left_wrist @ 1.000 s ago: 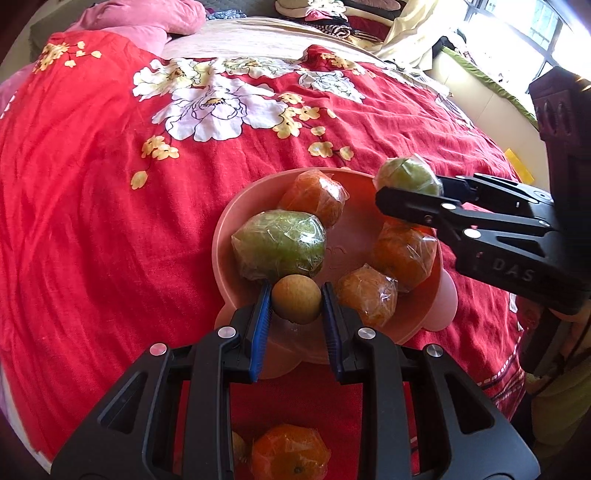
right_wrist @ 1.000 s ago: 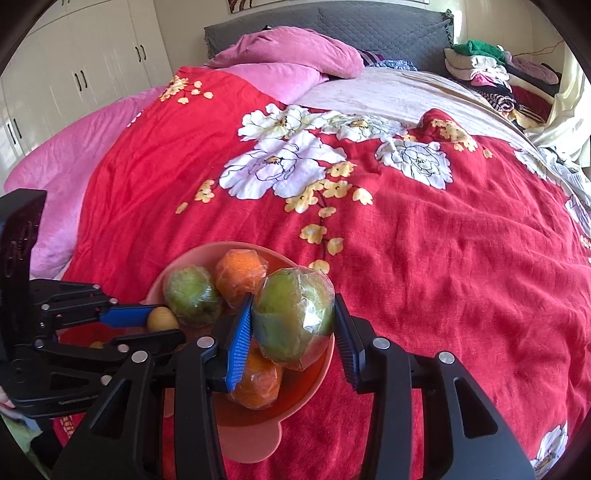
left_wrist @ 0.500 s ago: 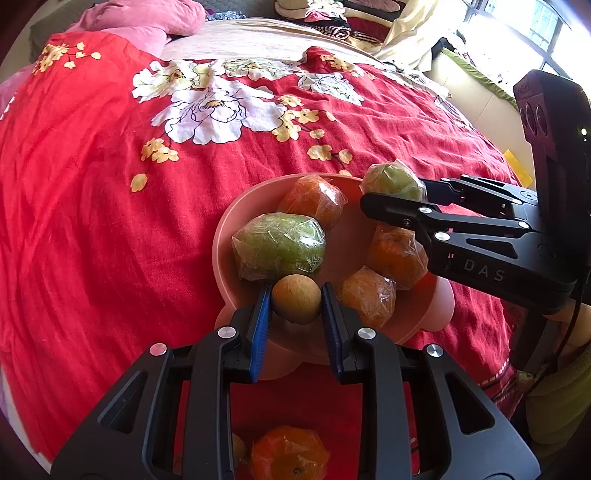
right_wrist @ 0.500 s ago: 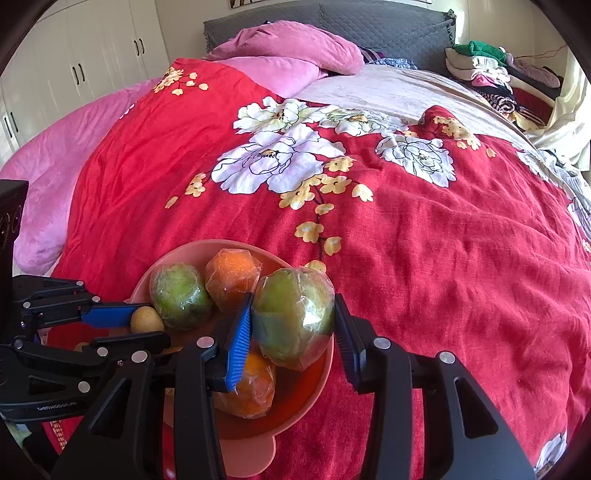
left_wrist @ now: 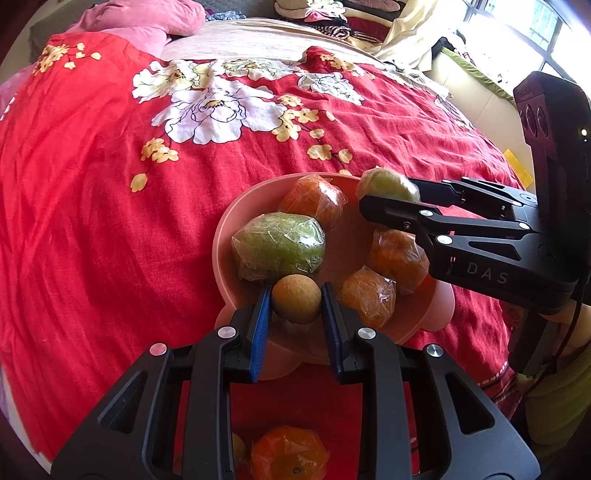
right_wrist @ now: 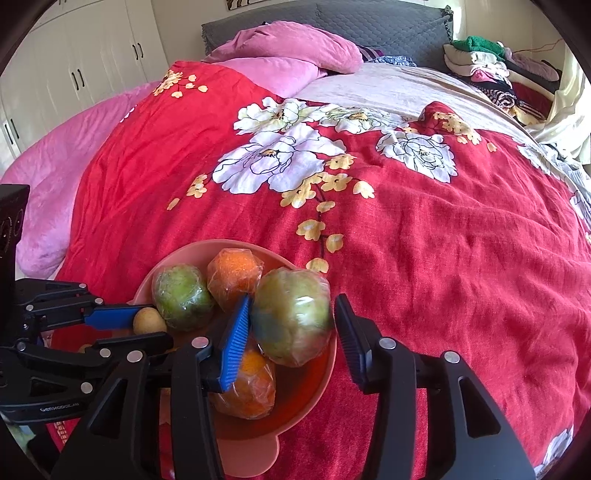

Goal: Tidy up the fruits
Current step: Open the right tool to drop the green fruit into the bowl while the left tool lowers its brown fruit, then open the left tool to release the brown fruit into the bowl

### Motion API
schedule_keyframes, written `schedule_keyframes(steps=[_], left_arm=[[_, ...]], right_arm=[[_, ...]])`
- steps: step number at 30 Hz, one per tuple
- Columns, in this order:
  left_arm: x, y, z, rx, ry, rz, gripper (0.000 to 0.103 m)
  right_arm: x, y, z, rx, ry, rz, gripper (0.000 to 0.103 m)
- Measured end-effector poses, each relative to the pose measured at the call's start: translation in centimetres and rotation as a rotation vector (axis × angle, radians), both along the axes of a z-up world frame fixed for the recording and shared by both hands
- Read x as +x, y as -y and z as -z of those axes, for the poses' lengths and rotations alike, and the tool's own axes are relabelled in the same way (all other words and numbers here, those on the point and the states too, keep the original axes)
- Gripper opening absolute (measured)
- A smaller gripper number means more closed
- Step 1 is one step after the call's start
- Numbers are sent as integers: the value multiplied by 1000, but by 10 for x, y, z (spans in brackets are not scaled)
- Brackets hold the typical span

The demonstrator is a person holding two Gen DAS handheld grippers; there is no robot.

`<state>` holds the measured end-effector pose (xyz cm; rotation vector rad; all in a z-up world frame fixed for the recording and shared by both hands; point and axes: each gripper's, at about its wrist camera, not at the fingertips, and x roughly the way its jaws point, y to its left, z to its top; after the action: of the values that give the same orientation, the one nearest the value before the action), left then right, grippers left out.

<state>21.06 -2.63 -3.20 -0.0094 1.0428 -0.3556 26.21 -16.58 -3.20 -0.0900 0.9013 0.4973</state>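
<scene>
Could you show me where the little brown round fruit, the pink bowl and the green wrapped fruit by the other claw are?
small brown fruit (left_wrist: 296,299), left wrist view, its front face.
pink bowl (left_wrist: 221,243), left wrist view, its left rim.
green wrapped fruit (right_wrist: 291,317), right wrist view, its middle.

You face a bed under a red floral bedspread (right_wrist: 424,236), pink pillows (right_wrist: 295,55) against a grey quilted headboard (right_wrist: 369,18), white wardrobes (right_wrist: 74,66) left, bright window (left_wrist: 546,26) right.
</scene>
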Motion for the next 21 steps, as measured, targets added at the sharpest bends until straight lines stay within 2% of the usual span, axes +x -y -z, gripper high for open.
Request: schedule_keyframes(steps=[6,18,21], left_arm=[[0,0,0,1,0,1,19],[-1,0,-1,2,3,-3,19],[-3,-1,-3,1,9,-6,19]], right_arm=[[-4,3,-7,20,18,5,52],[-9,16,-21,51,33,45,69],[-11,19,-24,56,37,55,71]])
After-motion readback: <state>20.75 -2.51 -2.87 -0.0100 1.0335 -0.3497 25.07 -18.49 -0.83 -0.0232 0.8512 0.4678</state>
